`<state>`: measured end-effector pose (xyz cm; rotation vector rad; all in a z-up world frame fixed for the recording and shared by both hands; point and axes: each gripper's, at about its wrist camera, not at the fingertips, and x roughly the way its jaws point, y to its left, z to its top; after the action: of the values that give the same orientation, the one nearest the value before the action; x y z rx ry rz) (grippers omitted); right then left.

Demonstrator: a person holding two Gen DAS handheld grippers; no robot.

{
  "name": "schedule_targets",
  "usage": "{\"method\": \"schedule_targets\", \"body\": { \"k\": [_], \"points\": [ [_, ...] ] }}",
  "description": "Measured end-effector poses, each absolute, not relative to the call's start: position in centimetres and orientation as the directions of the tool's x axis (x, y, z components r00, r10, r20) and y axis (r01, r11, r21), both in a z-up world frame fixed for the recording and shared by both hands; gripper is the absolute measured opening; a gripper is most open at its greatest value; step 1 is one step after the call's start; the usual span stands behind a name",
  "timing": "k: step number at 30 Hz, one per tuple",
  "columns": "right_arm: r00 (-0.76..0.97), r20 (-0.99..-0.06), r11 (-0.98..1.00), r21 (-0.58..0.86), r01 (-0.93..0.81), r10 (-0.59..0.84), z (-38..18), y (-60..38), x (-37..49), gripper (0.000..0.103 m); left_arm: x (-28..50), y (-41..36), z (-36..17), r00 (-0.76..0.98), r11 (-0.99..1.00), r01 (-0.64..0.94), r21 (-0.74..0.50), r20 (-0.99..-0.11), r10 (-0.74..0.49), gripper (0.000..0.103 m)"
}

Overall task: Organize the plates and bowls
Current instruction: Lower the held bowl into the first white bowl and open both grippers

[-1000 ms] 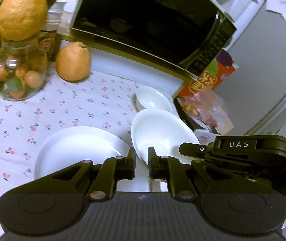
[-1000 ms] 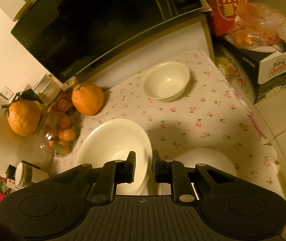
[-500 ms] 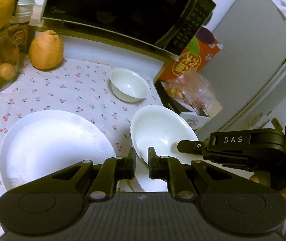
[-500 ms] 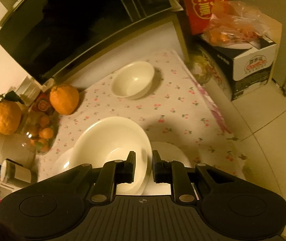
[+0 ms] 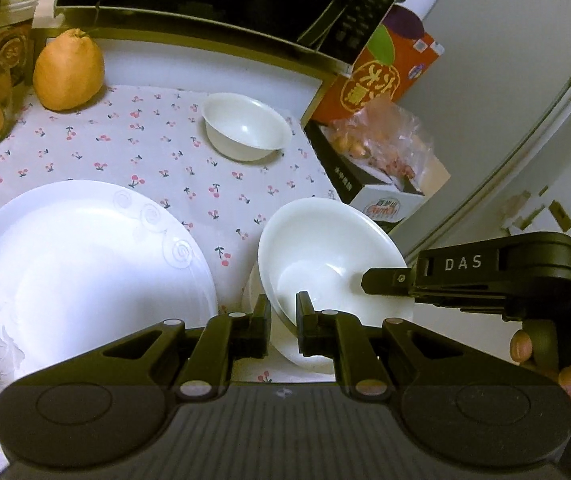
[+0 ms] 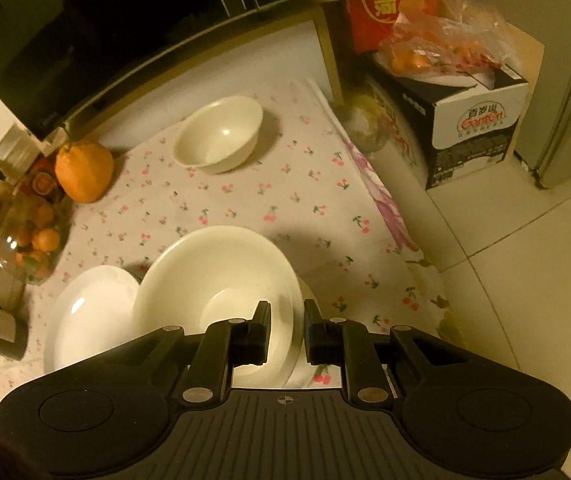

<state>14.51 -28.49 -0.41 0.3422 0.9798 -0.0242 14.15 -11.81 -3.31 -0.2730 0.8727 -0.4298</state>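
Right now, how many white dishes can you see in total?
4. A large flat plate lies left; a small bowl stands at the back; a deep bowl is held in front; another dish is partly hidden beneath it. More may be hidden.

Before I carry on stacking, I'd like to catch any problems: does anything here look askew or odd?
Yes: the deep plate is tilted, its far rim raised, clamped at opposite rims by the left gripper and right gripper, above a smaller dish. Nothing looks spilled or broken.
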Motion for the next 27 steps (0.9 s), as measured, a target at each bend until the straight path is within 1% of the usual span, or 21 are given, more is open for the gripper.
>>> {"method": "schedule_targets", "body": {
  "k": [6,13,16,27],
  "points": [
    [0.543,-0.833,0.958,0.235,0.166,0.11,-1.0,-28.2,14.8,0.017,14.0,-12.7,-3.4,0.574,0.902,0.277,-0.331,-0.696,-0.432,0.012],
    [0.526,-0.844,0.965,0.212,0.151,0.103,-1.5,-27.8,15.1,0.018,13.8,-13.0,-3.9,0.576,0.914,0.285,-0.288,-0.711,-0.403,0.013],
    [0.524,-0.846,0.97,0.197,0.141,0.096,-1.6,-27.5,15.1,0.02,13.8,-13.1,-4.1,0.573,0.916,0.285,-0.282,-0.716,-0.399,0.014],
    [0.531,-0.842,0.971,0.196,0.133,0.097,-1.3,-27.5,15.1,0.02,13.7,-13.2,-4.4,0.565,0.917,0.289,-0.274,-0.725,-0.394,0.015]
  ]
}}
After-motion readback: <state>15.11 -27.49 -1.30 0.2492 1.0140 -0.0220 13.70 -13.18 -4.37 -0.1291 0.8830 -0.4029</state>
